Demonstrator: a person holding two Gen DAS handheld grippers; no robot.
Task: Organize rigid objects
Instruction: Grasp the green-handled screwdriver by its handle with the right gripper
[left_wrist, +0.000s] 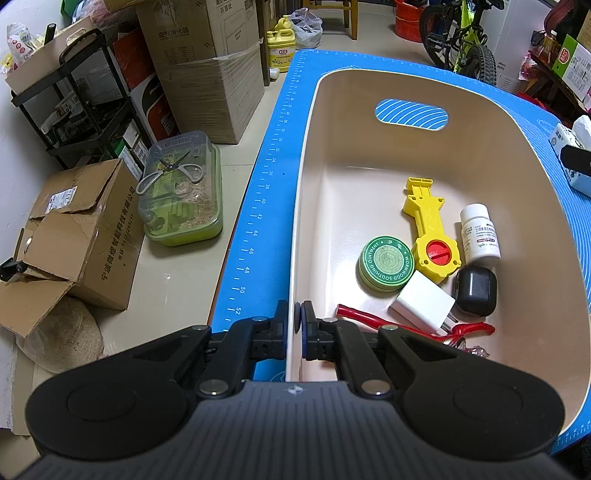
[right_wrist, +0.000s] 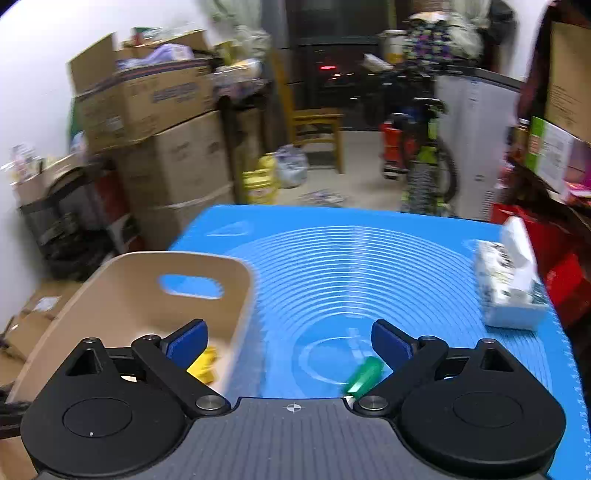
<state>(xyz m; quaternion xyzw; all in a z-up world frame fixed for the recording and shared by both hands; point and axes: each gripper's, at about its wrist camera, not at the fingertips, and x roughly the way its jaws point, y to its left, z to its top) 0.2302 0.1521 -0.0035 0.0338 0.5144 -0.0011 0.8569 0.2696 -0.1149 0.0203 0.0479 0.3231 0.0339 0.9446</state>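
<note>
Beige plastic bin sits on the blue mat covering the desk. Already inside, clustered at its near right: green ointment tin, yellow tool with red knob, white pill bottle, black earbud case, white charger, red-handled tool.

Left gripper: fingers pinched on the bin's near left rim, likely to steady it while items drop in.

Right gripper: fingers spread wide, holding nothing, above the mat just right of the bin. Green cylindrical object lies loose on the mat near the right finger; probably the next pickup. View is motion-blurred. Tissue box at far right, well apart.
</note>
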